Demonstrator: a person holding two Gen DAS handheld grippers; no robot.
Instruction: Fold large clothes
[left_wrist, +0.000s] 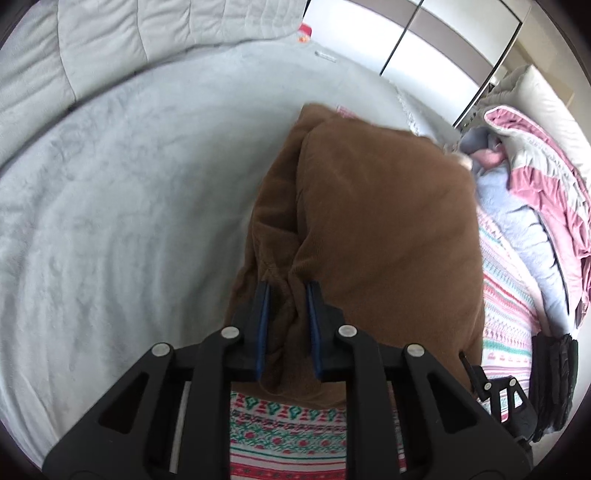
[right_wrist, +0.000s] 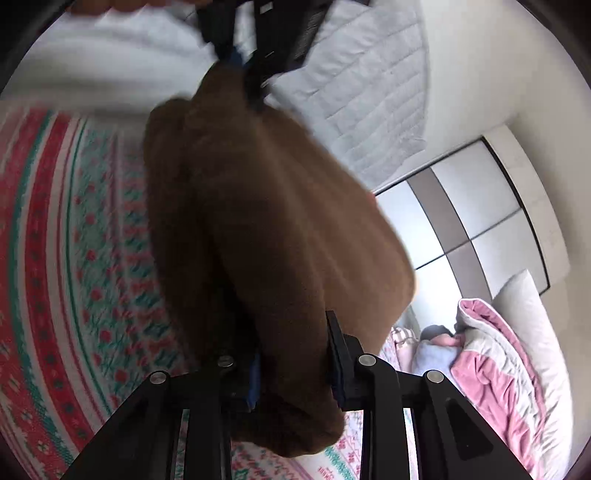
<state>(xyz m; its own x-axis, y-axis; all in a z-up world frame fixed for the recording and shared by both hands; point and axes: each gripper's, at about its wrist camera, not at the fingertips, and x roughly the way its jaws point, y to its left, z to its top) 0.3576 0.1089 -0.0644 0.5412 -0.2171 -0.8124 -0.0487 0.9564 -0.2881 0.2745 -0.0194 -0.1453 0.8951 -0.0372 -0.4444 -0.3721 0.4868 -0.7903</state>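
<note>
A brown corduroy garment (left_wrist: 380, 221) hangs doubled over between my two grippers, lifted above the bed. My left gripper (left_wrist: 288, 291) is shut on a bunched edge of it, with cloth between the blue pads. My right gripper (right_wrist: 295, 332) is shut on the other end of the brown garment (right_wrist: 266, 229), which fills the gap between its fingers. The left gripper also shows at the top of the right wrist view (right_wrist: 243, 70), pinching the garment's far end. The right gripper shows at the lower right of the left wrist view (left_wrist: 517, 391).
A red, green and white patterned blanket (right_wrist: 74, 258) lies under the garment. A light grey bedspread (left_wrist: 110, 184) covers the bed. A pink and grey pile of clothes (left_wrist: 535, 192) and a white pillow (right_wrist: 528, 306) lie to the right. Wardrobe doors (right_wrist: 461, 221) stand behind.
</note>
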